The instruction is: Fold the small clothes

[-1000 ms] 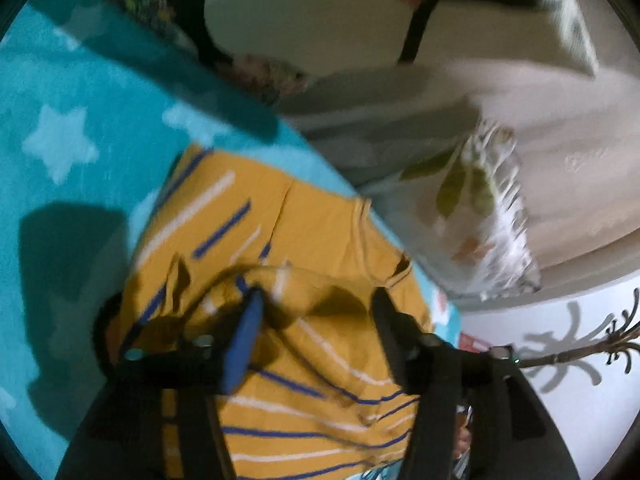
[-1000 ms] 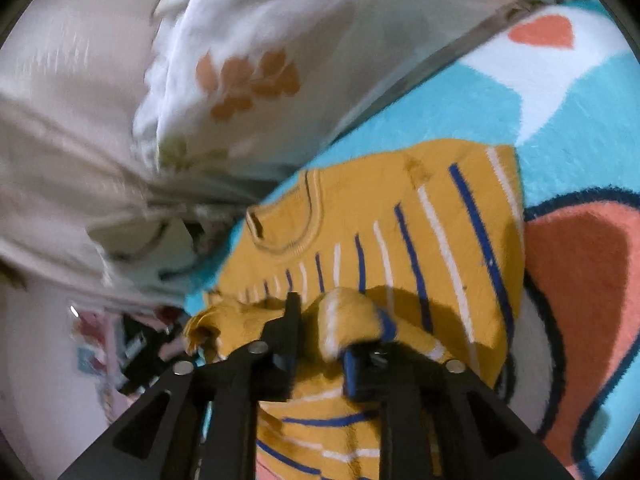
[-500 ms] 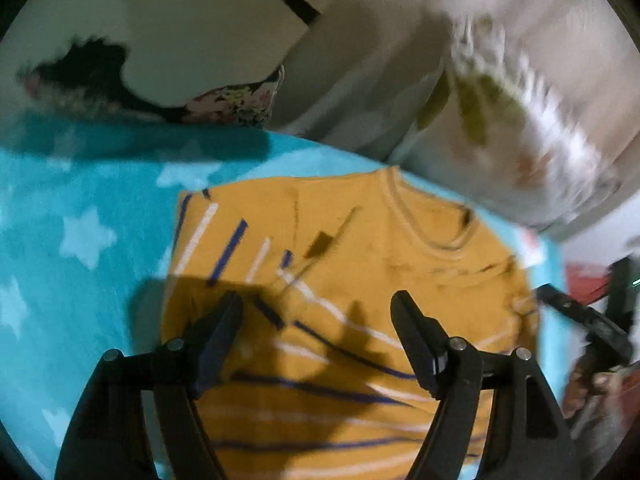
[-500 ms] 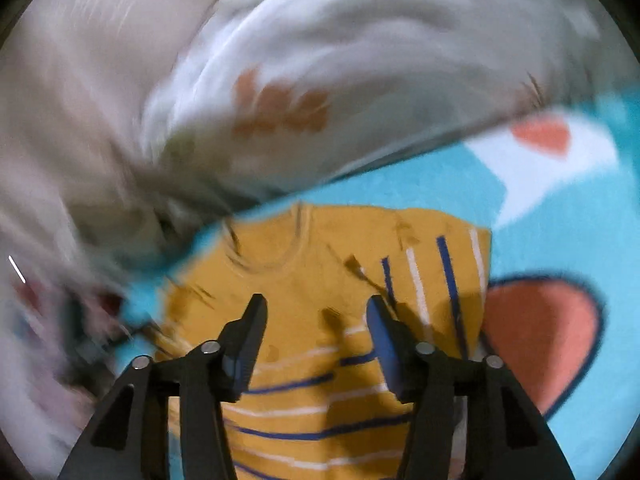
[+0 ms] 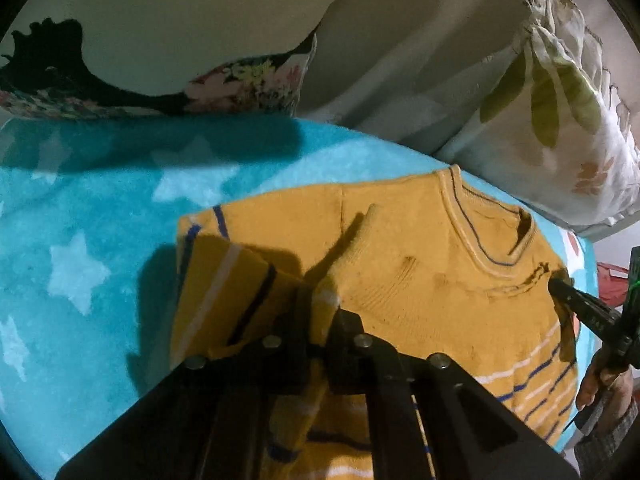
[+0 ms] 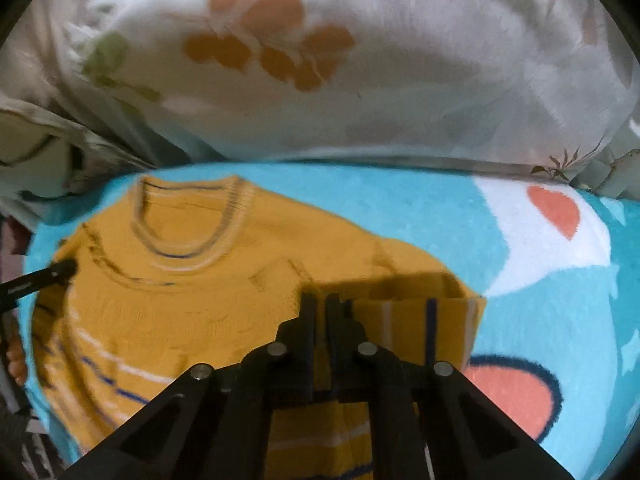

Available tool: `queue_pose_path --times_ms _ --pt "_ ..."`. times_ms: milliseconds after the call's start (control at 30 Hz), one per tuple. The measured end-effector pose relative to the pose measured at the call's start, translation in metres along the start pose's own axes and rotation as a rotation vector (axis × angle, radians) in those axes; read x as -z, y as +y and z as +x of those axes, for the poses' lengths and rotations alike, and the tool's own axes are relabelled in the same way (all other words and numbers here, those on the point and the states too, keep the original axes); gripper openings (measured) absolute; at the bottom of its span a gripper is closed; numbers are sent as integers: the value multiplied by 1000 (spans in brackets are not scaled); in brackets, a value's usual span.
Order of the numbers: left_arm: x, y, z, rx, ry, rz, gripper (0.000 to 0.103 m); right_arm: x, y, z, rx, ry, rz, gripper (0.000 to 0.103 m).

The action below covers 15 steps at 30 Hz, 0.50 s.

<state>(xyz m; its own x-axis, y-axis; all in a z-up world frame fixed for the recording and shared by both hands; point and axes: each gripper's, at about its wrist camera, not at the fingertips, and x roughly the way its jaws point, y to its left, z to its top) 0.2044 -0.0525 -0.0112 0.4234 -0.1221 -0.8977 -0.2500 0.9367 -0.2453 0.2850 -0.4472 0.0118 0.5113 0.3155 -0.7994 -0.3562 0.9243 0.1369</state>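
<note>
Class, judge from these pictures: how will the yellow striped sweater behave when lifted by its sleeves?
The yellow sweater probably flops: its knit creases and the pinched sleeve bends. It is likely light, since the shut left gripper and right gripper raise folds easily.

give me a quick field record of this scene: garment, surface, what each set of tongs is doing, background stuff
garment: yellow striped sweater, neckline toward the pillows
surface: turquoise star blanket
left tongs: just closed, pinching a sweater fold
right tongs: just closed, pinching fabric beside a folded sleeve
background: leaf-print pillow, dark floral cushion
</note>
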Motion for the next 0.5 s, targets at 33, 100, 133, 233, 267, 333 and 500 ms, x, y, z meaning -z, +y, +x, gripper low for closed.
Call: queue_pose_path --times_ms 33,100,133,233,267,333,500 --pt "-1 1 0 7 0 -15 10 -1 -1 0 -2 -15 14 7" --pt "-2 9 -1 58 12 -75 12 -2 -7 0 -20 -9 53 8" --pt "-2 14 -3 80 19 -101 15 -2 -11 -4 -30 -9 65 11" --pt "5 19 -20 73 3 -121 37 2 -20 -32 -21 -65 89 28" --pt "9 19 -28 61 -16 -110 43 6 -22 -40 -13 -84 94 37" --pt "18 14 -43 26 -46 -85 47 18 -34 -65 -24 -121 114 42" --pt "49 24 -71 -9 -73 -87 53 55 -62 -103 -76 -142 170 42"
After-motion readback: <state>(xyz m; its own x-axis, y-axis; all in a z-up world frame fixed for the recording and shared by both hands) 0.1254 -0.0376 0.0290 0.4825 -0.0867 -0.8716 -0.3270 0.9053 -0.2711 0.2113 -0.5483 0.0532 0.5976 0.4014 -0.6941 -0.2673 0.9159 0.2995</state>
